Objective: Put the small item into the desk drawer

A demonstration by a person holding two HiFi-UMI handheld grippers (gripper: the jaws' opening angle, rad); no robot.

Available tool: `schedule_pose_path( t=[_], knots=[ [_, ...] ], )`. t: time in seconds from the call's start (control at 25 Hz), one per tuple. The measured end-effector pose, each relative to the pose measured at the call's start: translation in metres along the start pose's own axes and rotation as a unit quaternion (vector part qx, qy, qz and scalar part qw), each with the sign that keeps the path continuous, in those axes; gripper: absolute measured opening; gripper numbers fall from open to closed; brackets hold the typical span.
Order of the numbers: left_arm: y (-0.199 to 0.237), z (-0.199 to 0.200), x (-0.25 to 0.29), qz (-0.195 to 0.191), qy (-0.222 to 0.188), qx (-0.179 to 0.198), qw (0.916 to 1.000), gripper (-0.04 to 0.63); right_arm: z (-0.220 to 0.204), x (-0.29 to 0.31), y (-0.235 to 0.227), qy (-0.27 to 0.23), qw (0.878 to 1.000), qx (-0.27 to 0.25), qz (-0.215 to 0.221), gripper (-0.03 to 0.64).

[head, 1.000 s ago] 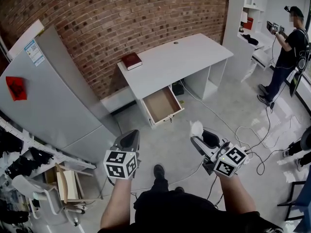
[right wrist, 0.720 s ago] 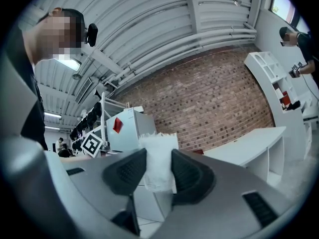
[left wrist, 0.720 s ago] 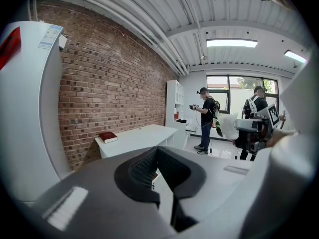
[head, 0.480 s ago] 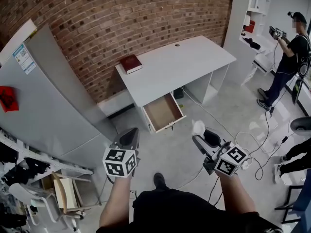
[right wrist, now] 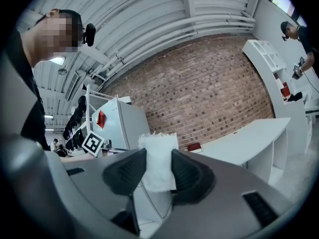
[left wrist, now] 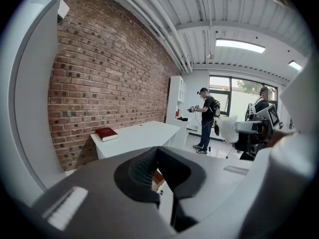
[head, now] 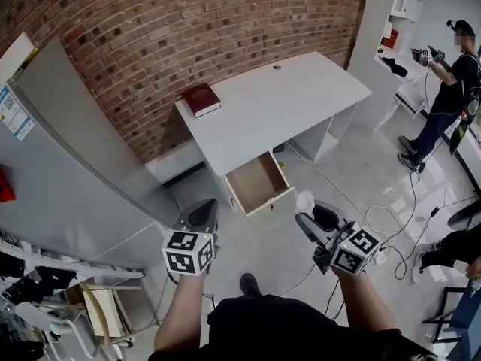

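The white desk (head: 285, 100) stands against the brick wall, and its wooden drawer (head: 259, 182) is pulled open toward me, empty inside. My right gripper (head: 306, 215) is shut on a small white folded cloth (head: 304, 200), held in the air over the floor just right of the drawer front. In the right gripper view the cloth (right wrist: 158, 156) sits pinched between both pads of the right gripper (right wrist: 158, 168). My left gripper (head: 202, 215) hovers left of the drawer, shut and empty. Seen from the left gripper (left wrist: 160, 169), the desk (left wrist: 137, 136) lies ahead.
A red book (head: 202, 98) lies on the desk's left end. A tall grey fridge (head: 68, 156) stands at the left, with cluttered racks (head: 37, 277) below it. Cables (head: 391, 209) trail over the floor at the right. A person (head: 449, 81) stands by white shelves (head: 398, 21).
The head view has shifted, so the fridge slid left and the desk and drawer sit a little more central. Both grippers hold their pose, and the cloth stays in the right one.
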State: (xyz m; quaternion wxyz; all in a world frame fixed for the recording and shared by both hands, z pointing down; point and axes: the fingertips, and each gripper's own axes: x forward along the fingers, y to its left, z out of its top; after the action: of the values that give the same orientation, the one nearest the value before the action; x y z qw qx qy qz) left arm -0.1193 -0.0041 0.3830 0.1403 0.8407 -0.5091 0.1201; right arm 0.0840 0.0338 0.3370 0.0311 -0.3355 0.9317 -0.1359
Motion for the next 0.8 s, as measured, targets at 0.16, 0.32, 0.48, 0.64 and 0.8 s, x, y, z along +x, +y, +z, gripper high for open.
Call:
schedule_pose_path(
  t=[0.16, 0.32, 0.48, 0.64, 0.8],
  knots=[
    [0.026, 0.004, 0.011, -0.004, -0.003, -0.009, 0.9999, 0.012, 0.003, 0.027, -0.006, 0.009, 1.000, -0.001, -0.007, 0.153],
    [0.050, 0.006, 0.014, -0.011, -0.007, -0.017, 0.9998, 0.012, 0.006, 0.050, 0.001, 0.011, 1.000, -0.004, -0.010, 0.153],
    [0.066, 0.010, 0.015, -0.018, -0.010, -0.012, 0.9997, 0.011, 0.008, 0.064, 0.003, 0.011, 1.000, -0.005, -0.019, 0.153],
    [0.072, 0.006, 0.013, -0.021, -0.010, -0.017, 0.9996, 0.012, 0.000, 0.070, 0.005, 0.018, 1.000, 0.007, -0.022, 0.153],
    [0.075, 0.000, 0.013, -0.021, -0.004, -0.024, 0.9995, 0.012, -0.004, 0.077, 0.003, 0.023, 0.999, 0.011, -0.019, 0.153]
  ],
)
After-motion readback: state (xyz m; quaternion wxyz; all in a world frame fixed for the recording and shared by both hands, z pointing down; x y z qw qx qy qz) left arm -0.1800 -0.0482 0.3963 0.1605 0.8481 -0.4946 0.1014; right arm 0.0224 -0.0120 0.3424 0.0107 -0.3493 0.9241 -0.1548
